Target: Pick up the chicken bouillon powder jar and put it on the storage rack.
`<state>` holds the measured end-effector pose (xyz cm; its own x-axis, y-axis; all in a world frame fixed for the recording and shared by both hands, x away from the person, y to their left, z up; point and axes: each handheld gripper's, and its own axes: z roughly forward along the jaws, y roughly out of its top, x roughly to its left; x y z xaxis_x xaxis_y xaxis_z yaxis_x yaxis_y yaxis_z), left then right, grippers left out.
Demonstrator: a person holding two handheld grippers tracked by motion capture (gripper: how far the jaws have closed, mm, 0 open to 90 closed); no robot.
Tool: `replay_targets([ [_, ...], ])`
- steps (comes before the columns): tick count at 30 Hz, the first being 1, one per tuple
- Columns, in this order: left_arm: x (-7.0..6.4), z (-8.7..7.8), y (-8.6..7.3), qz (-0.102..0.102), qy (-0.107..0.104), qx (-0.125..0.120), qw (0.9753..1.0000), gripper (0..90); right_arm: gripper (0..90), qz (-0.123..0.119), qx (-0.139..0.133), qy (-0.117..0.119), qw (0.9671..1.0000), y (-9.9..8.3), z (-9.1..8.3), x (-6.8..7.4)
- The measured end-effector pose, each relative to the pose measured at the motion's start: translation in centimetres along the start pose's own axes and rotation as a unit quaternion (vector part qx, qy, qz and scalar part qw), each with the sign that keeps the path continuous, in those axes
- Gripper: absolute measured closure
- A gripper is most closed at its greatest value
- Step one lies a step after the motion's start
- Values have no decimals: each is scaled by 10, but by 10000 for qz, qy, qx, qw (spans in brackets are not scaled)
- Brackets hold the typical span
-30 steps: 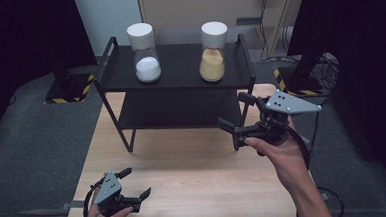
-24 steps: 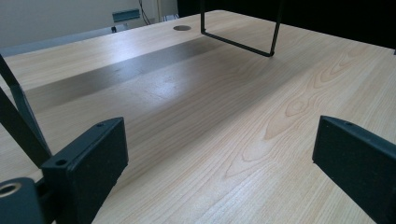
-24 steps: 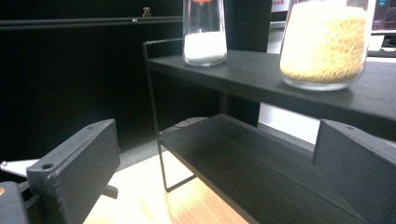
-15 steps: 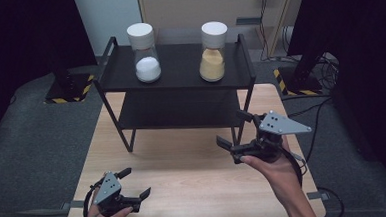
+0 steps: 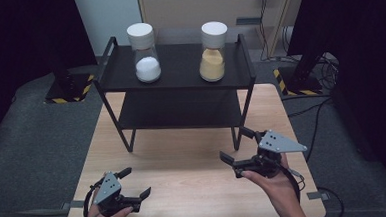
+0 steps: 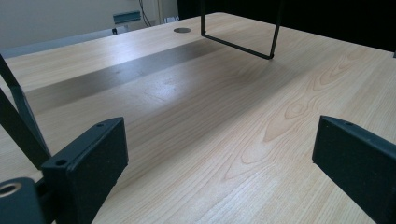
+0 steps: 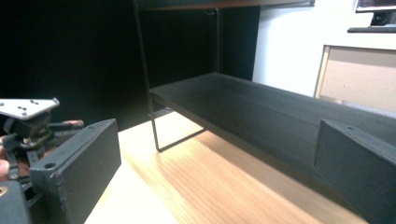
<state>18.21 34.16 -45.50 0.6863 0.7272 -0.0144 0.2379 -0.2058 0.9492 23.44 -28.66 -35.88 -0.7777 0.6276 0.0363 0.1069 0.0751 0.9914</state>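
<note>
From the high view we see a wooden table [image 5: 194,163] carrying a black two-tier rack [image 5: 177,84]. On its top shelf stand two clear jars with white lids: the white-powder jar [image 5: 144,53] toward eleven o'clock, the yellow-powder jar [image 5: 212,51] toward one o'clock, well apart. Our right gripper [image 5: 238,148] hovers at four o'clock, jaws wide and empty, nearest the yellow-powder jar. Our left gripper [image 5: 135,184] rests at seven o'clock, jaws wide, empty.

We judge the jar rigid, smooth, perhaps slippery and breakable, with some weight low down; the narrower neck just under the lid looks the safest hold.

In the left gripper view, spread jaws frame bare tabletop and a rack leg [image 6: 238,44].

In the right gripper view, spread jaws face the rack's lower shelf [image 7: 261,121]; the left gripper sits at nine o'clock.
</note>
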Motion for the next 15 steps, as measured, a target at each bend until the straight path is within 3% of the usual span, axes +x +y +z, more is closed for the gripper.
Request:
replay_targets([
  [15,-1,1,-1,14,23,35,10000,24,15,104,87,-350,9993,-33,-13,1],
])
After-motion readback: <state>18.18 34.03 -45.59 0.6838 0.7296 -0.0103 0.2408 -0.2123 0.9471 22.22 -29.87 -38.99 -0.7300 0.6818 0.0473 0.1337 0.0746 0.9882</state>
